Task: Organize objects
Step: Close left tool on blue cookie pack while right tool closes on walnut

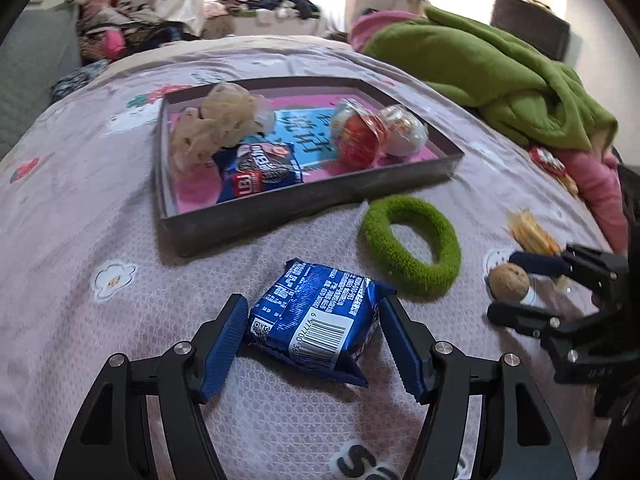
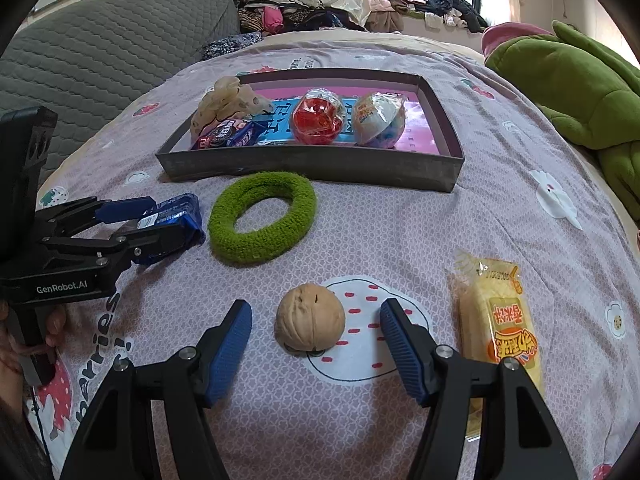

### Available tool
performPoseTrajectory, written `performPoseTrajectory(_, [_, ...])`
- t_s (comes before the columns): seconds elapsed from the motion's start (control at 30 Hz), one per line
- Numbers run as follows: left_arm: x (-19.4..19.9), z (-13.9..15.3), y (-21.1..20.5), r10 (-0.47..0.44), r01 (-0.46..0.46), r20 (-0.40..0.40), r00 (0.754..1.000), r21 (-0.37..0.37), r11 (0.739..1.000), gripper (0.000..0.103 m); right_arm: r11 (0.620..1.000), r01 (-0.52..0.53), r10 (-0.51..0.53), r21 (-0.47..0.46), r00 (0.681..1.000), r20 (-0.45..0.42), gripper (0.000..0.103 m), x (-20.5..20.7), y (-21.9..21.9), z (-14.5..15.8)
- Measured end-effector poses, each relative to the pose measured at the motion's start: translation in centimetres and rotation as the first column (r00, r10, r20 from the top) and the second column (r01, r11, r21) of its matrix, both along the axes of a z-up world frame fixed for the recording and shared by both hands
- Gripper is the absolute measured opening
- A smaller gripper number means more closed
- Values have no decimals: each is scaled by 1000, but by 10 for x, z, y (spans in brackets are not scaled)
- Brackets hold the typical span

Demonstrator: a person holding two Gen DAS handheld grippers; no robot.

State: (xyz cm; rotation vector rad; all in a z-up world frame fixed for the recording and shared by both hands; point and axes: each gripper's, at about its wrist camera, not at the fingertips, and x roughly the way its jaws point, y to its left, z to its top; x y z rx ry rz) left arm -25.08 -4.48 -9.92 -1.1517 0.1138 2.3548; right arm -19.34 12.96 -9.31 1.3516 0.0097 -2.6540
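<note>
On bedspread, short of tray: left gripper jaws wide, straddling blue snack packet, pads near its sides, no squeeze evident. Right gripper jaws wide around walnut, clear gaps both sides. Risks: round walnut could roll or squirt out on closing; slick crinkly packet could slip; soft bedding gives way.

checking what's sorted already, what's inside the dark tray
Inside the tray: a beige scrunchie, a blue snack packet, a red capsule toy and a white one. They cover part of its pink-and-blue printed floor.
</note>
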Motion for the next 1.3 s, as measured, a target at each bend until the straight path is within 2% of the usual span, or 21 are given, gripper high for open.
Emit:
performPoseTrajectory(0.2, [-4, -1, 4, -56, 56, 4, 998, -27, 998, 70, 1000, -3, 3, 9, 1000, 3, 66, -2, -1, -1])
performPoseTrajectory(0.43, [-4, -1, 8, -71, 70, -10, 997, -37, 997, 70, 1000, -4, 4, 26, 1000, -1, 66, -7, -4, -3])
performPoseTrajectory(0.47, [-4, -1, 9, -70, 70, -9, 997, -35, 997, 70, 1000, -5, 5, 30, 1000, -3, 65, -7, -5, -4])
performPoseTrajectory(0.53, [-6, -1, 9, -68, 68, -9, 998, -27, 997, 70, 999, -1, 1, 37, 1000, -9, 57, -6, -5, -4])
performPoseTrajectory(0.73, [-8, -2, 15, -83, 83, -6, 997, -30, 996, 70, 999, -22, 22, 25, 1000, -9, 45, -4, -6, -3])
performPoseTrajectory(1.0, [-7, -5, 23, -125, 125, -8, 992, -42, 991, 66, 1000, -31, 31, -3, 999, -6, 34, -1, -2, -2])
performPoseTrajectory(1.13, [-3, -3, 23, -121, 121, -17, 992, -37, 992, 60, 1000, -26, 26, -18, 1000, -4, 33, -1, 0, -2])
performPoseTrajectory(1.3, [3, -1, 25, -96, 94, -26, 995, -55, 994, 58, 999, -35, 35, -30, 999, -7, 33, 1, -1, 0])
